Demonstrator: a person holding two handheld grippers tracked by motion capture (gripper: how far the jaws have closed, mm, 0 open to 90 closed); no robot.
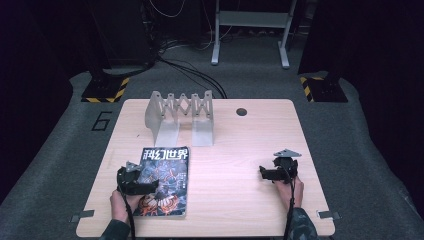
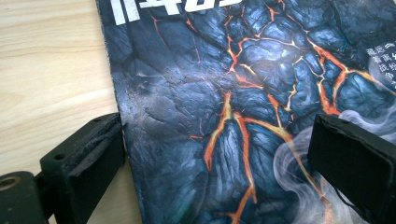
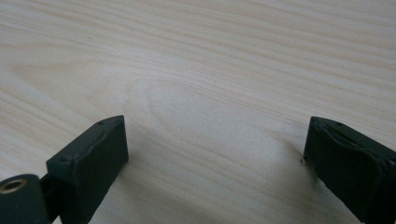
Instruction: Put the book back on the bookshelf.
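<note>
left gripper [image 2: 215, 154] is hovering with jaws spread across the magazine's [image 1: 165, 181] spine edge, magazine lying flat near the tabletop's [image 1: 235, 150] front left corner, while right gripper [image 3: 215, 154] is resting released over bare wood.
</note>
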